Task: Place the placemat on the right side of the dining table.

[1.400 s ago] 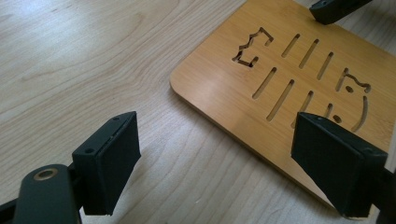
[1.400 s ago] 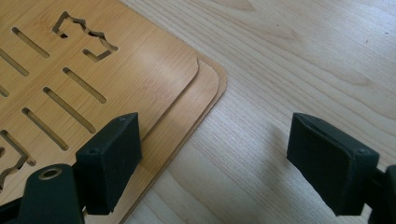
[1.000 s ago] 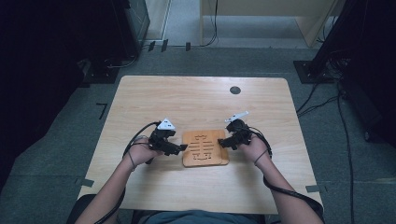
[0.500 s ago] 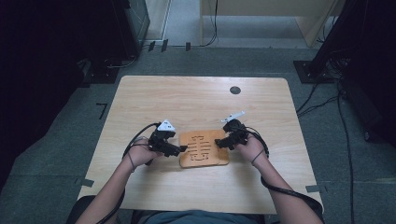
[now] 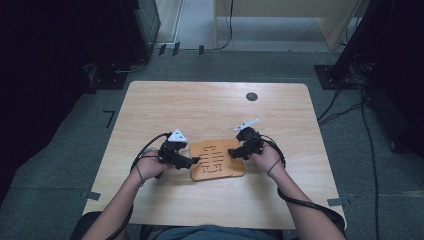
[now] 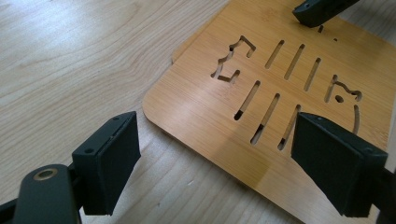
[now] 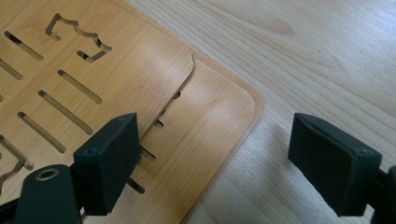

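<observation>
High view: the left hand-held gripper (image 5: 196, 160) and the right hand-held gripper (image 5: 231, 153) lie low over the pale wooden worktop (image 5: 210, 107), facing each other from opposite sides of a bamboo board (image 5: 217, 159) cut through with slots and shaped openings. The board lies flat between the two, its left edge at the tip of the left tool and its right edge at the tip of the right. A grey three-cornered plate tops each tool, and a cable loops back from each along the forearm. A dark round grommet (image 5: 252, 96) sits in the worktop well beyond the right tool.

Left gripper view: the left hand-held gripper (image 6: 217, 161) has its jaws spread wide, nothing between the pads. The board's (image 6: 280, 93) rounded corner lies just ahead, between the jaws, one pad over bare worktop (image 6: 84, 60) and the other over the board. A jaw tip of the right tool (image 6: 322, 10) shows at the far edge.

Right gripper view: the right hand-held gripper (image 7: 215, 161) is also spread wide and grips nothing. Here the board (image 7: 116, 70) proves to be two stacked sheets, the upper one offset from the lower (image 7: 210, 121). No legible writing or brand appears.
</observation>
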Available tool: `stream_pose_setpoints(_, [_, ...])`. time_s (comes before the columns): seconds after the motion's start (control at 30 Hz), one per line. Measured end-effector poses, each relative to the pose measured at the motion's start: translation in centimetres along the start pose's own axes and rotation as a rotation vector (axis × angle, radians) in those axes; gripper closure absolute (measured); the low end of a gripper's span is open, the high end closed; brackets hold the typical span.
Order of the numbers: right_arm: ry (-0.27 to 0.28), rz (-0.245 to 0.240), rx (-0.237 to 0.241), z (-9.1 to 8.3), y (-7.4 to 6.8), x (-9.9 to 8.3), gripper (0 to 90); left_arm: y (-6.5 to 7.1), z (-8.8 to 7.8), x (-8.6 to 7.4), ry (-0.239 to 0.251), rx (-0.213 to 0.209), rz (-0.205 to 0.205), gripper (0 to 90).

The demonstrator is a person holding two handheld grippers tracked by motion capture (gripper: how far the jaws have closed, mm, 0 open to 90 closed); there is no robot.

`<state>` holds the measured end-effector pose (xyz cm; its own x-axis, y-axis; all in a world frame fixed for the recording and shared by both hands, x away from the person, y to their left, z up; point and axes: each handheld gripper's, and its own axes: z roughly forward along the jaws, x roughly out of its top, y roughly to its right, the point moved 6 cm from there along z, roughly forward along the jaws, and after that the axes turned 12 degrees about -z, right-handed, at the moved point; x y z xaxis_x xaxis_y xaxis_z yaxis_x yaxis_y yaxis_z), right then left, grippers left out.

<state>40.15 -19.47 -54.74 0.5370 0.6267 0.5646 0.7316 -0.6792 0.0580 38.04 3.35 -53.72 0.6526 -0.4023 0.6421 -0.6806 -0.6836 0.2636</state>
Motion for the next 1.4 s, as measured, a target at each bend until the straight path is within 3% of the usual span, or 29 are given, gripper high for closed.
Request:
stream_pose_setpoints(0.77, [0.001, -0.020, -0.007, 0.1, 0.0, 0.3, 16.8, 1.4, 0.4, -0.2, -0.013, -0.027, 0.018, 14.6])
stream_pose_setpoints(0.9, [0.015, -0.024, -0.013, 0.0, 0.0, 0.5, 17.1, 1.5, 0.4, -0.1, -0.010, -0.033, 0.018, 14.6])
stream_pose_setpoints(0.97, [0.048, -0.031, -0.014, -0.2, -0.1, 0.8, 17.1, 1.6, 0.6, -0.2, -0.014, -0.035, 0.018, 14.6])
stream_pose_setpoints(1.13, [0.050, -0.023, -0.018, -0.8, -0.1, 1.2, 17.1, 1.7, 0.8, -0.3, -0.020, -0.036, 0.022, 14.6])
stream_pose_setpoints(1.3, [0.041, -0.009, -0.007, -1.0, -0.6, 1.4, 17.2, 1.7, 0.8, -0.3, -0.015, -0.038, 0.020, 14.6])
stream_pose_setpoints(1.4, [0.050, -0.017, 0.035, -1.3, -1.4, 1.8, 16.3, 1.7, 0.8, -0.4, -0.012, -0.042, 0.019, 14.6])
